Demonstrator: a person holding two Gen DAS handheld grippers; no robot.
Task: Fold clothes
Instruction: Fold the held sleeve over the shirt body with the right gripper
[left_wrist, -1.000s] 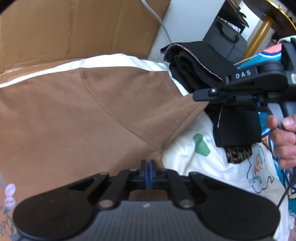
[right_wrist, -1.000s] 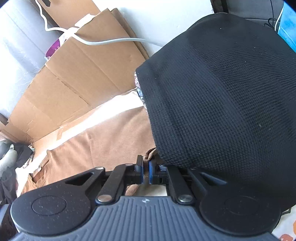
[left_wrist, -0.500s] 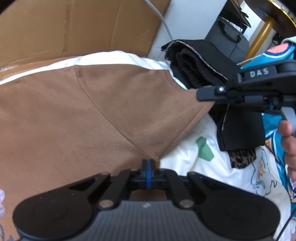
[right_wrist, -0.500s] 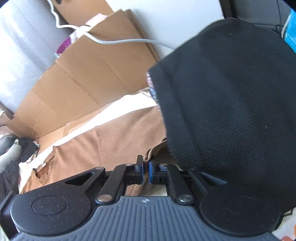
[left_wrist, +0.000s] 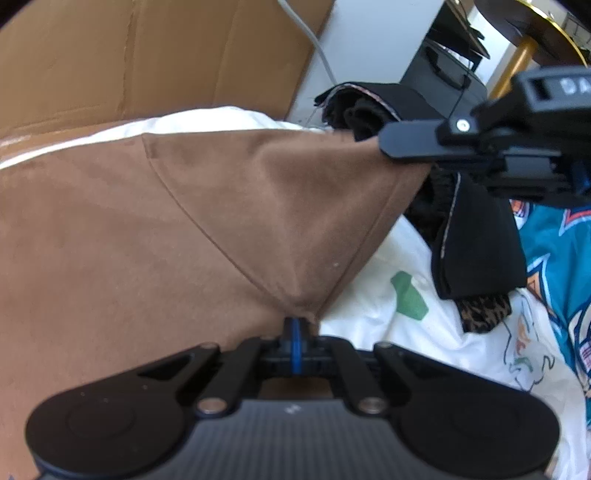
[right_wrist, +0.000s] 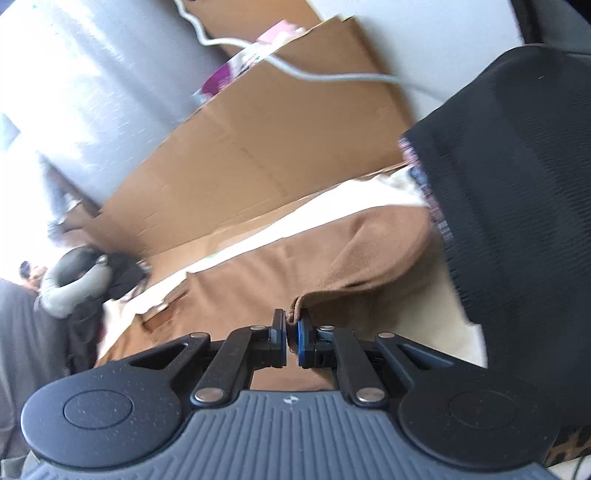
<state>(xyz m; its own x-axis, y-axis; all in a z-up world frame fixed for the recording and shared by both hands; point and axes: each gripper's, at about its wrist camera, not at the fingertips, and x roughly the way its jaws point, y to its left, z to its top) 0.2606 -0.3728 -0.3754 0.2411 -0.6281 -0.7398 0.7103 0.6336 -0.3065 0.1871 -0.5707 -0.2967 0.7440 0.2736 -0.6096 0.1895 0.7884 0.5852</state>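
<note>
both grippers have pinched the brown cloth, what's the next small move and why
Probably carry the pinched edge across the garment to lay a fold: the left hand-held gripper and right hand-held gripper are each shut on the brown suede-like garment, its edge raised off the white printed sheet.

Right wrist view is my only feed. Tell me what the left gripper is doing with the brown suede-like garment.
Observer: The left gripper is shut on a pinched point of the brown suede-like garment, near its edge.
Operator: Report what lies under that edge.
Observer: A white printed sheet with a green patch, bare beside the garment.
Operator: Say where my right gripper sits from that side.
Observer: The right gripper is at the garment's far corner, lifting it into a peak against the black knit clothes.
Operator: Name anything beyond the black pile.
Observer: A teal patterned fabric lies on the sheet.
</note>
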